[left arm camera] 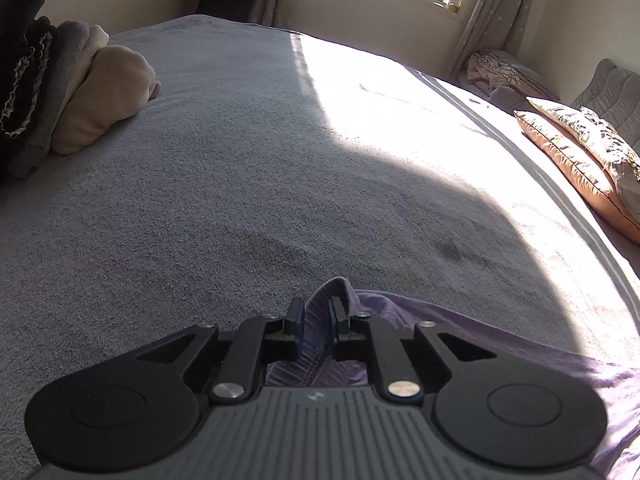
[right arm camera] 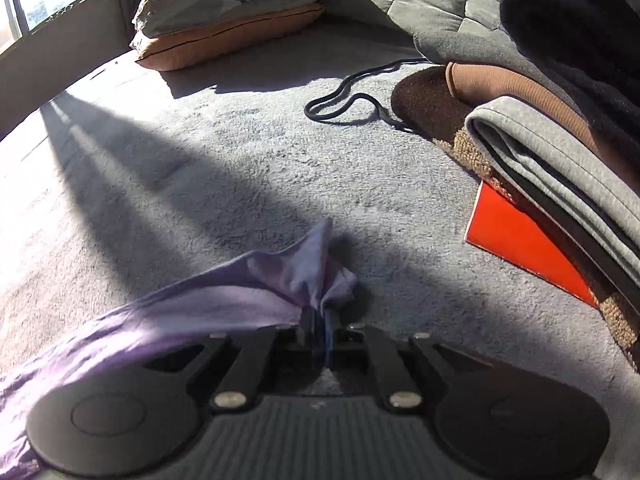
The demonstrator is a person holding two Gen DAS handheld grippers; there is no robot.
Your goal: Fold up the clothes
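Two pillows [right arm camera: 224, 12], one black cord [right arm camera: 352, 104], one red card [right arm camera: 516, 240], one lilac garment [right arm camera: 224, 300].

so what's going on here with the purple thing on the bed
A person is folding laundry on a grey bed with a handheld gripper in each hand. Both grippers are pinching the same purple garment: the left gripper is clamped on one bunched edge, the right gripper on another. The garment trails down between them onto the bed. Piles of folded clothes sit off to the side, and pillows lie by the headboard.
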